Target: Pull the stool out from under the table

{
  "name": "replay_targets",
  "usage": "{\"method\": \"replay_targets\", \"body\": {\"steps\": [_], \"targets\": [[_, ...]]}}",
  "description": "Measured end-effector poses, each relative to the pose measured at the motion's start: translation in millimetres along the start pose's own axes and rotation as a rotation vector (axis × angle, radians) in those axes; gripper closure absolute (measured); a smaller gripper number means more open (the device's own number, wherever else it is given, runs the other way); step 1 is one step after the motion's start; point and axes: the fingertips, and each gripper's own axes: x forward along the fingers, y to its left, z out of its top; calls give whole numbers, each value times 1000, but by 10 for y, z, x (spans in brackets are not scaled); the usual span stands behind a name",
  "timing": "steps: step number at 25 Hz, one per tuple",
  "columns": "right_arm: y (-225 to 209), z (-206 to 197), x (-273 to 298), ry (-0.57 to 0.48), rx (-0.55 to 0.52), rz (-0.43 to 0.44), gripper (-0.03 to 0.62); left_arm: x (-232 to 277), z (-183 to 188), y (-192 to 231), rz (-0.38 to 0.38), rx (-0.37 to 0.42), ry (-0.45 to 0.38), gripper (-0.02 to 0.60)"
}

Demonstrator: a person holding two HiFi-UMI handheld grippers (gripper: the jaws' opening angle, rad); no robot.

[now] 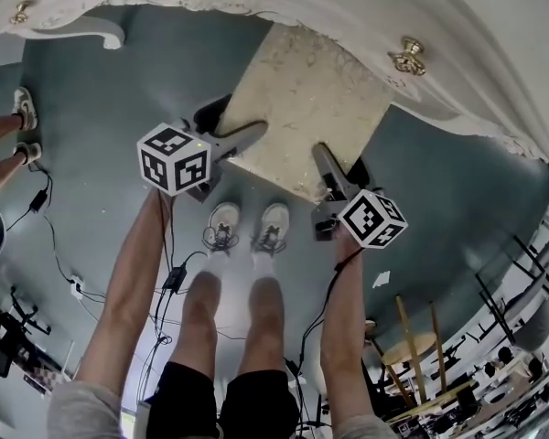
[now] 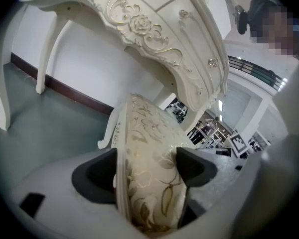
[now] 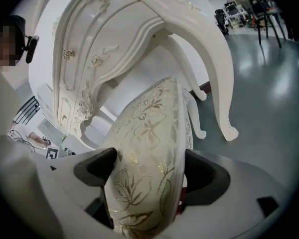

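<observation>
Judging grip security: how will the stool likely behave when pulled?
The stool probably slides, not rolls: curled feet on smooth floor. Its padded edge may give slightly where the left tool and right tool clamp it. Held at both near corners, it seems unlikely to twist.

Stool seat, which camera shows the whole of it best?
The head view: the stool seat shows nearly whole from above, left gripper and right gripper clamped on its edge. Each gripper view shows only the patterned edge between its jaws.
</observation>
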Motion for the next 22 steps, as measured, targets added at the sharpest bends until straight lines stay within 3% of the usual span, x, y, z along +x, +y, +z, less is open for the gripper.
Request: {"method": "replay_targets", "body": {"steps": [4,12,22], "targets": [[92,72,-75,-30,21,1,166,-113,121,-81,42,18,-48,213],[335,-61,-152,-19,37,17,166,-448,75,-86,81,2,-56,215],[939,-345,-59,73,-57,102,166,-1246,-123,61,178,-93,-157,215]]}}
